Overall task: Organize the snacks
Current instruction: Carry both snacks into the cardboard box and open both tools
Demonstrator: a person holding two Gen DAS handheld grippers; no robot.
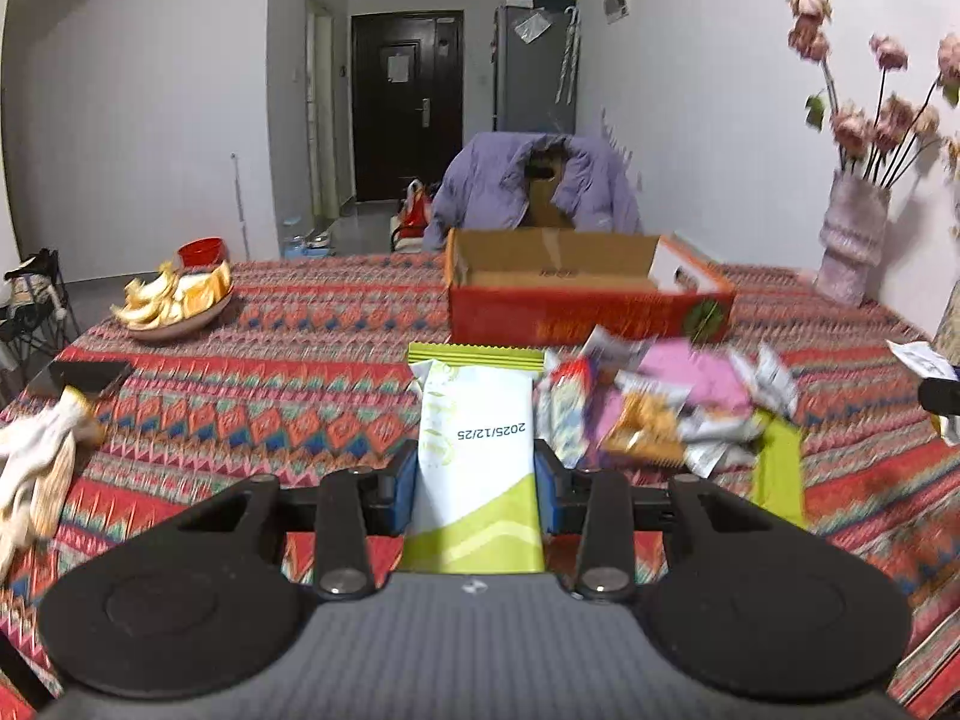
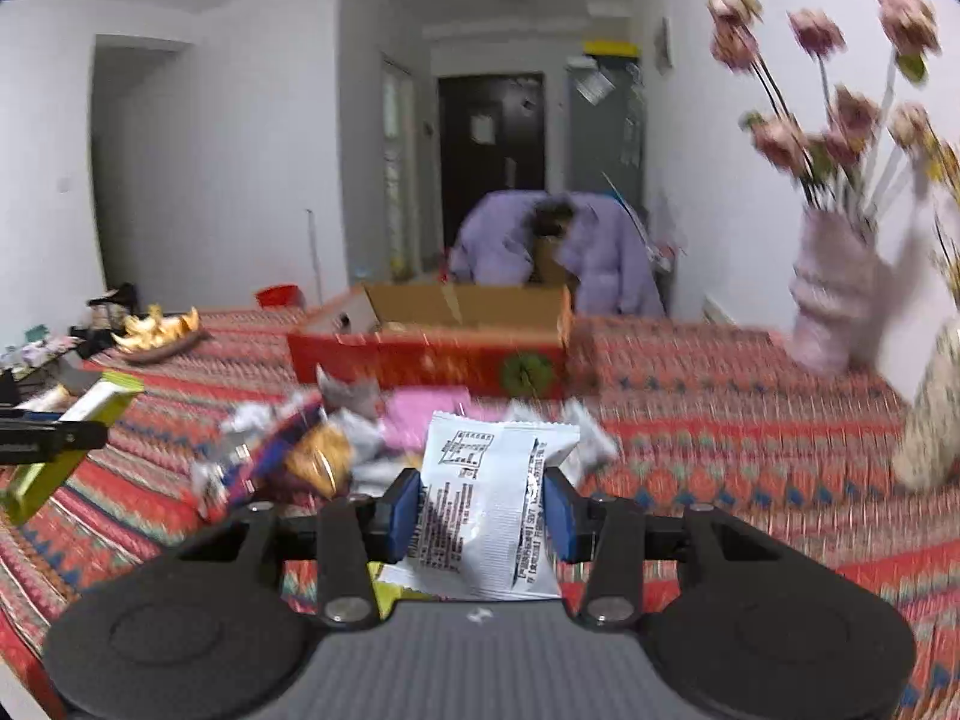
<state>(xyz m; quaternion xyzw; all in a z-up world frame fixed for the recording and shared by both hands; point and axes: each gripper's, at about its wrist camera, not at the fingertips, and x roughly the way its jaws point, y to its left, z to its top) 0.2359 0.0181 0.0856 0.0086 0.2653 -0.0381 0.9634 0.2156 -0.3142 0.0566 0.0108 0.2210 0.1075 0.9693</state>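
My left gripper (image 1: 477, 471) is shut on a white and green snack packet (image 1: 477, 420), held off the patterned tablecloth. My right gripper (image 2: 483, 510) is shut on a white snack packet (image 2: 486, 504) with black print. A heap of mixed snack packets (image 1: 660, 408) lies on the cloth just right of the left gripper and, in the right wrist view, the heap (image 2: 312, 450) sits left of and behind the right gripper. Behind the heap stands an open red cardboard box (image 1: 576, 300), also seen as the box (image 2: 432, 354) ahead of the right gripper. The left gripper with its green packet (image 2: 66, 444) shows at the left edge.
A plate of orange peels (image 1: 174, 300) and a red bowl (image 1: 201, 252) sit at the far left of the table. A pink vase of dried flowers (image 1: 852, 240) stands at the far right, vase (image 2: 834, 294). White gloves (image 1: 36, 468) lie at the left edge. A chair with a purple jacket (image 1: 534, 186) is behind the box.
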